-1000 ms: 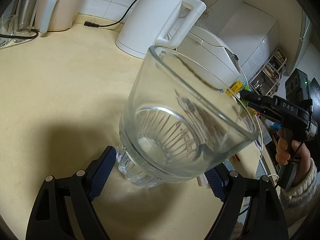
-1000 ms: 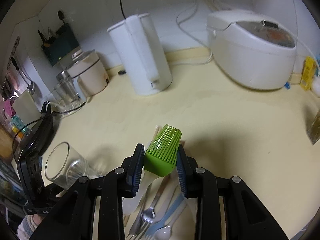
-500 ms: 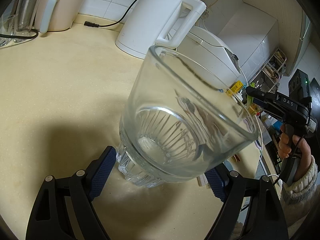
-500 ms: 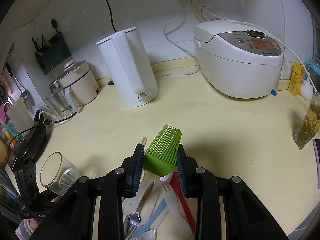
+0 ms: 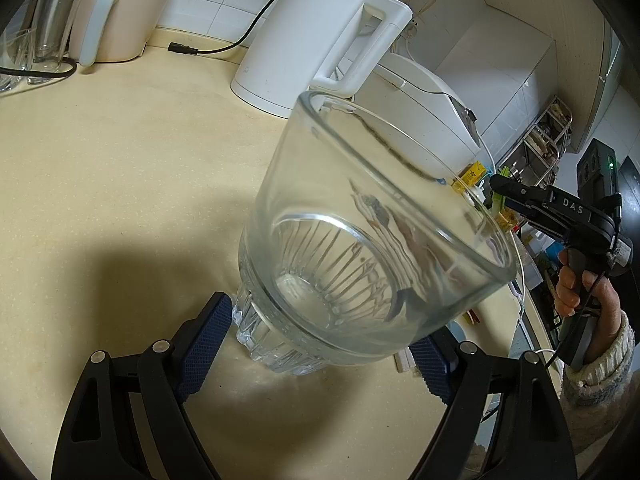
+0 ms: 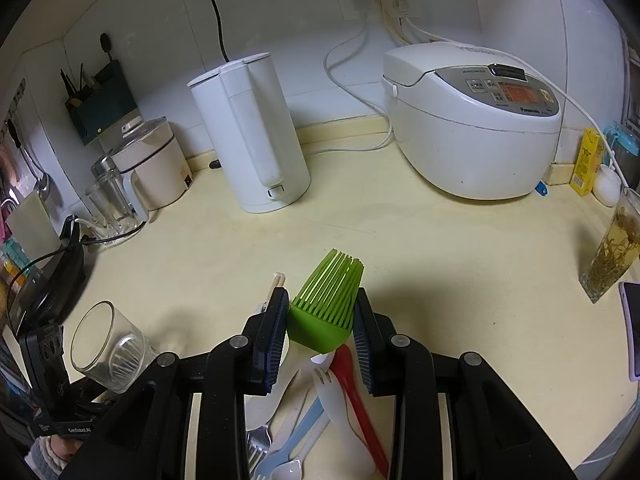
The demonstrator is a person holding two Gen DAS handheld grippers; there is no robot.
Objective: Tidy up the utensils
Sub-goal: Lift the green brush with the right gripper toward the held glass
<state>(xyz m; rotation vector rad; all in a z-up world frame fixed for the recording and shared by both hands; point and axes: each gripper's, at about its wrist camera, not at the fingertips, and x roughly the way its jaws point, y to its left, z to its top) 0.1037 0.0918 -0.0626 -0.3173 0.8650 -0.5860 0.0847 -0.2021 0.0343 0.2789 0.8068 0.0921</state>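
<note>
My left gripper is shut on the ribbed base of a clear drinking glass. The glass is tilted, mouth up and to the right, just over the cream counter. The right wrist view has the same glass at the lower left. My right gripper is shut on the head of a green silicone brush, bristles pointing forward, lifted above a heap of utensils. In the heap are a red spoon, a white spork, a blue fork and a metal fork. The brush handle is hidden.
A white kettle and a rice cooker stand at the back, with a cream pot and glasses at the left. A tall glass of tea and a phone sit at the right edge. Chopsticks lie by the brush.
The right gripper has lifted and tipped up with the brush, so the utensil heap now shows beneath it. The left gripper and the glass have kept still.
</note>
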